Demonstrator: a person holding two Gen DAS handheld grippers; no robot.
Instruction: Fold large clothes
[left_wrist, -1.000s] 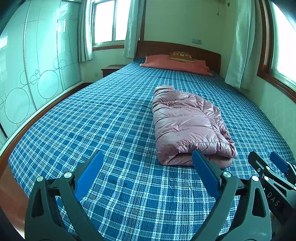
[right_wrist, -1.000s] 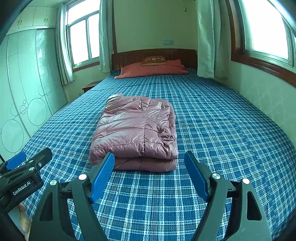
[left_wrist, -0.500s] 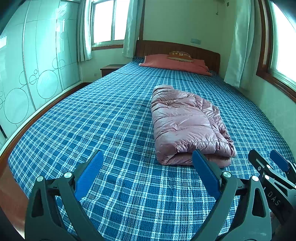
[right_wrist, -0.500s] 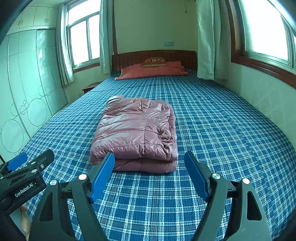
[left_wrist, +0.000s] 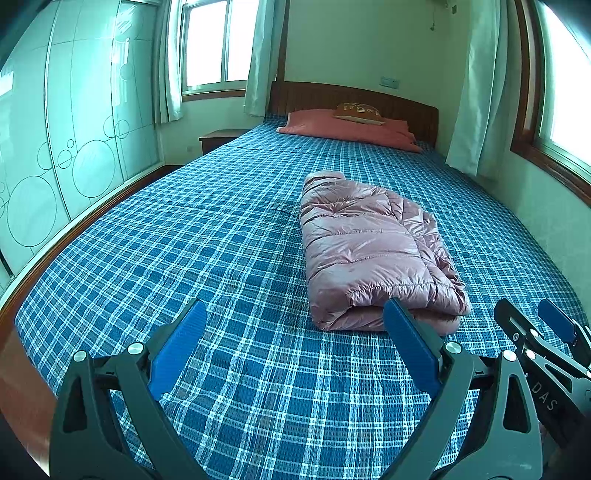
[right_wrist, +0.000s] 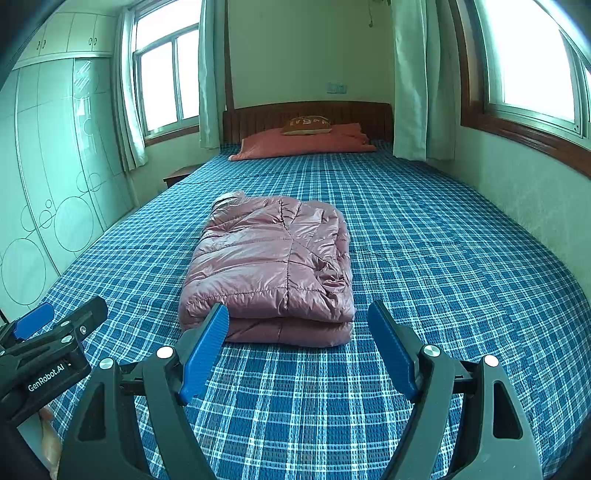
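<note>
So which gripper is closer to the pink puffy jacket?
Right. The right gripper faces the jacket straight on; the left gripper sits off to its left side.

The cushion (right_wrist: 306, 125) print is too small to read; frame edges crop both windows.

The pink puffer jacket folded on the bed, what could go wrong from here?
1. The pink puffer jacket is puffy and glossy; its stacked layers might spring open or slide apart.
2. Its right edge looks bunched and uneven, so the fold may loosen there.
3. Both the left gripper and right gripper are open and off it, so nothing holds it.
</note>
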